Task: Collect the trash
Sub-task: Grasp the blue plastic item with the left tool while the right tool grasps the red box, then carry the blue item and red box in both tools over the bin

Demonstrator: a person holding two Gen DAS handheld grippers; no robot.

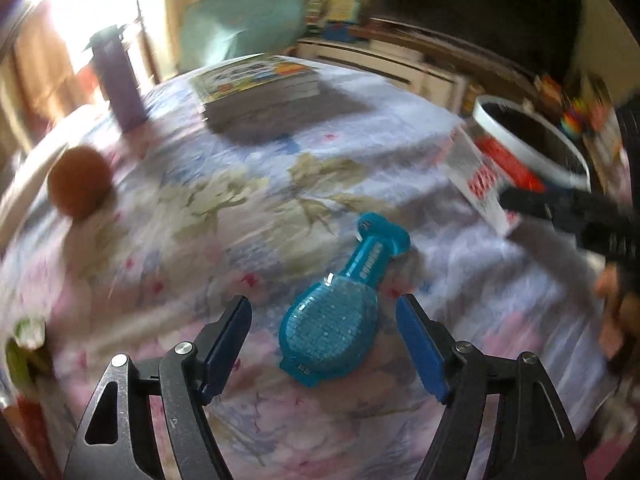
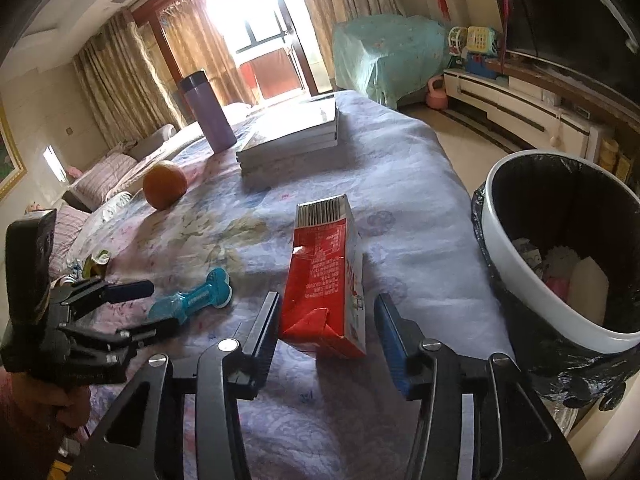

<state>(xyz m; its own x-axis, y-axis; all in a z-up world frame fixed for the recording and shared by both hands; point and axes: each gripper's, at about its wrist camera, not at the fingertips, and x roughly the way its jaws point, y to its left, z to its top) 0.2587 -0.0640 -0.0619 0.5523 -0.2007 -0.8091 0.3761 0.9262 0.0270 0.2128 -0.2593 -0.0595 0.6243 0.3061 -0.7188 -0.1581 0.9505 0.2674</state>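
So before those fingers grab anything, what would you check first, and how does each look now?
1. Right gripper open: ok.
2. Red carton sits between its fingers: ok.
3. Fingers touching carton: cannot tell.
4. Trash bin beside the table, liner in, room left: ok.
5. Left gripper open around the blue brush: ok; whether the brush is trash: cannot tell.
6. Left view sharp: not ok, blurred.

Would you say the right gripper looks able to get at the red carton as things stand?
Probably yes. The right gripper is open, and the red carton lies flat on the table between its fingers, near end already inside the gap. Nothing sits in between; the bin stands off to the right.
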